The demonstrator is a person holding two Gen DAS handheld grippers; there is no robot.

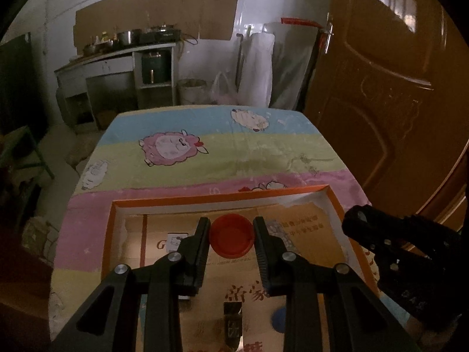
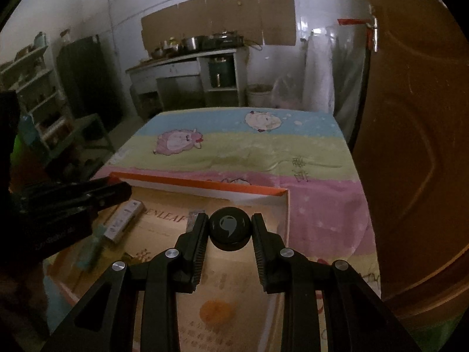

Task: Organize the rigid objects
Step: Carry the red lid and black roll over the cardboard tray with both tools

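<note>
Left gripper (image 1: pixel 231 236): a round red plastic cap (image 1: pixel 231 239) is clamped between its fingers, frame centre, over the orange-rimmed cardboard box (image 1: pixel 222 198).
Right gripper (image 2: pixel 230 231): a glossy black ball (image 2: pixel 230 231) is gripped, frame centre.
Writing: "ENLEAF" is read on the box floor, partly hidden.

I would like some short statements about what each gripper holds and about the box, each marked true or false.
1. The left gripper holds a red cap. True.
2. The right gripper is empty. False: it is shut on a dark round ball.
3. The box has an orange rim. True.
4. The box lies on bare wood. False: it lies on a striped cloth with cartoon sheep.
</note>
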